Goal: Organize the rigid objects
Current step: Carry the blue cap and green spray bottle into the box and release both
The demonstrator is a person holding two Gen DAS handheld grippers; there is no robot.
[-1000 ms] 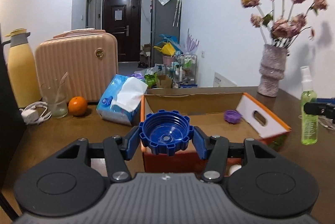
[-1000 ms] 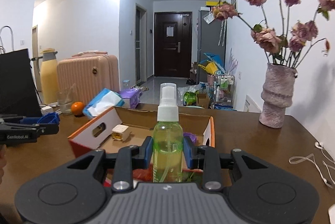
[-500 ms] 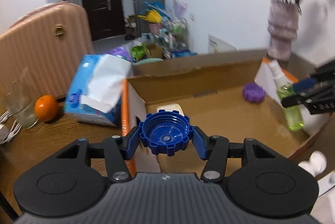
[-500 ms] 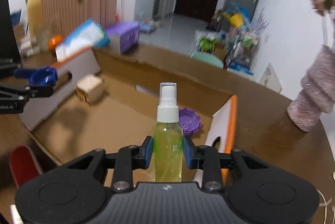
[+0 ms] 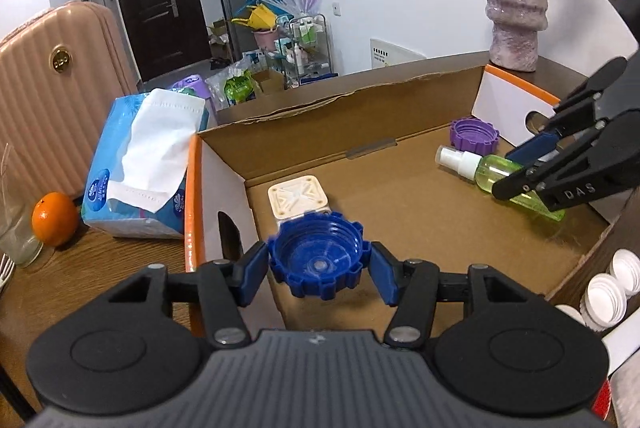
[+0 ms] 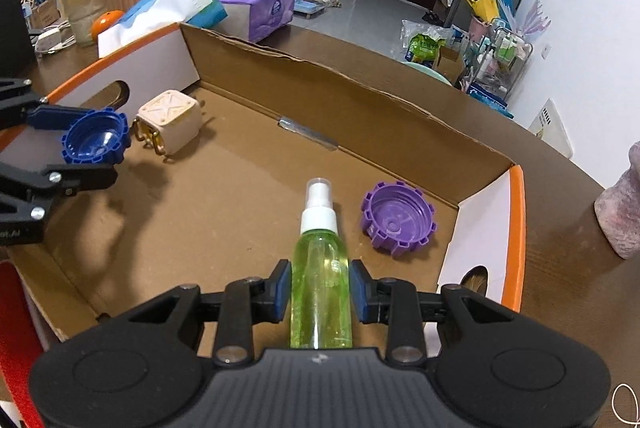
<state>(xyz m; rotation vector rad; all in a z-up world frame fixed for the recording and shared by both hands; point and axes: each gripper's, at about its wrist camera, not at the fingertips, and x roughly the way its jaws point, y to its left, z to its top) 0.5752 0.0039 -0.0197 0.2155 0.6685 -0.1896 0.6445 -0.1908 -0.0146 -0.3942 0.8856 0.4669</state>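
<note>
Your left gripper (image 5: pixel 318 270) has just been opening, its pads now clear of the blue cap (image 5: pixel 318 260) between them, low inside the cardboard box (image 5: pixel 304 132) beside the cream cube (image 5: pixel 298 198), while your right gripper (image 6: pixel 320 288) grips the green spray bottle (image 6: pixel 320 284) above the box floor near the purple cap (image 6: pixel 398 218)

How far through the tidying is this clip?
Done: the purple cap and cream cube already lie in the cardboard box. In hand: the left gripper, jaws just opening, is letting go of the blue cap inside the box; the right gripper grips the spray bottle over the box floor. Left: release the bottle.
</note>
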